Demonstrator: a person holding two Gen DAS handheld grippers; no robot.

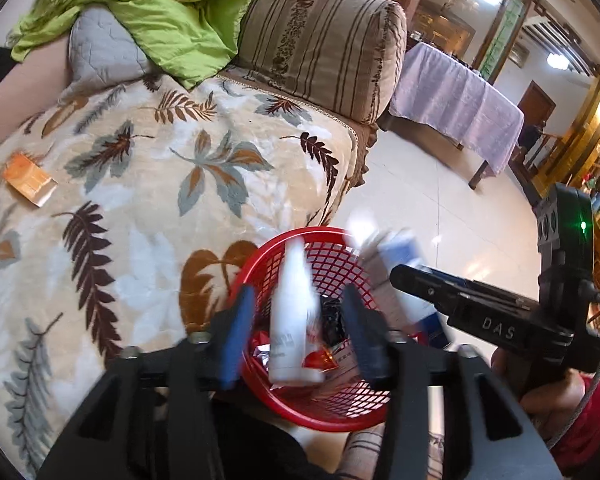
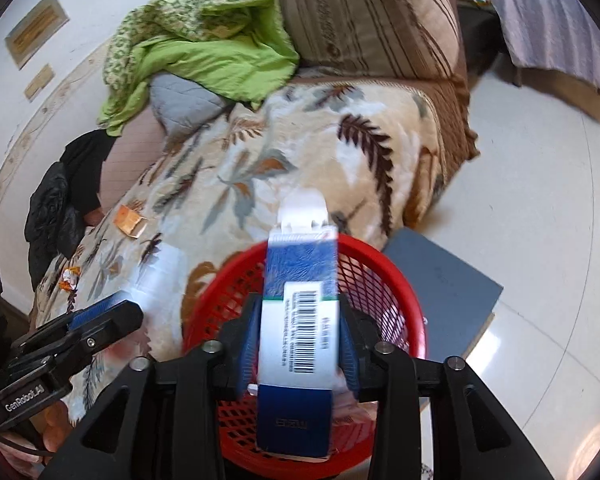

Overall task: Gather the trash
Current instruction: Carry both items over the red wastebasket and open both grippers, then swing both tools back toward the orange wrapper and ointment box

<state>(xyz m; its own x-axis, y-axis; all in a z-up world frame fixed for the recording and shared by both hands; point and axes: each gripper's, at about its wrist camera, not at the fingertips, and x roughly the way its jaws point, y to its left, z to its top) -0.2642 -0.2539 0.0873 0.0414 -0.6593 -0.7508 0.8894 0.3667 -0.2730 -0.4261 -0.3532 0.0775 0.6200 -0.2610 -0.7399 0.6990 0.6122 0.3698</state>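
A red mesh basket stands at the sofa's front edge with wrappers inside. My left gripper is open above it, and a blurred white bottle hangs between its blue pads without touching them. My right gripper is shut on a blue and white tube over the basket; the tube also shows in the left wrist view. An orange wrapper lies on the leaf-patterned blanket. A small crumpled wrapper lies nearer the blanket's edge.
A green quilt, grey cushion and striped pillow sit at the sofa's back. A table with a lilac cloth stands on the tiled floor. A grey board lies beside the basket.
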